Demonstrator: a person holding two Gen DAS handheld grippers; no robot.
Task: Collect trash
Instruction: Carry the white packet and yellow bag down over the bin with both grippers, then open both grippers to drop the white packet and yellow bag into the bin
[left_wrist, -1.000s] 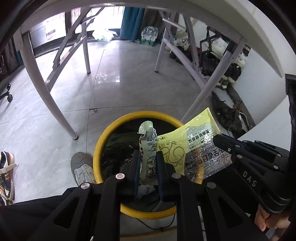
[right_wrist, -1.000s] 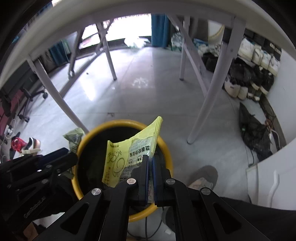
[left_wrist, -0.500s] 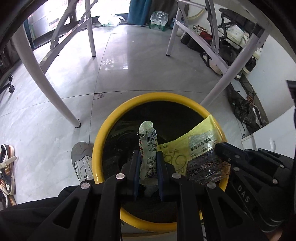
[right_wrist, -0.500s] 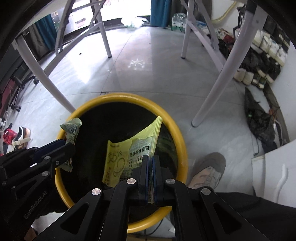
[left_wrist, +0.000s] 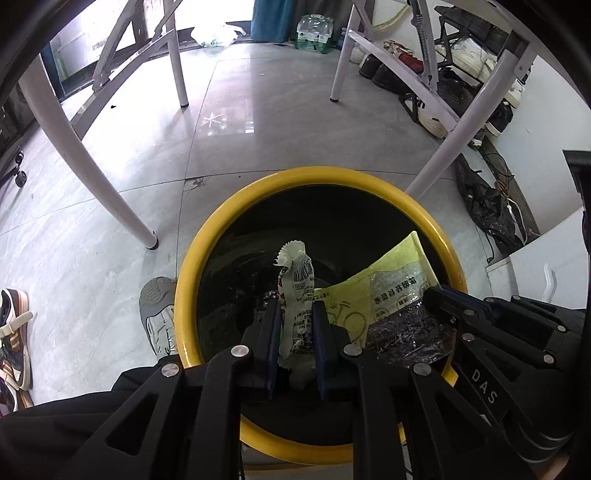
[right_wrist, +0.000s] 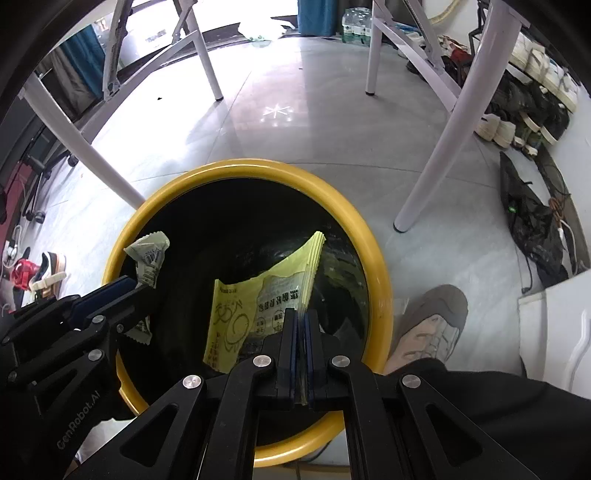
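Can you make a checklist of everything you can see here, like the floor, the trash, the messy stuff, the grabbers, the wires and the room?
Surface: grey tiled floor, shiny.
Job's things: bin with yellow rim, dark inside; pale green wrapper and yellow packet held over its opening.
Clutter: shoes on floor, water bottles far back.
Grippers: left gripper shut on the wrapper; right gripper shut on the packet.
Cables: wires beside black bag.
Surroundings: white table legs, shoe rack.
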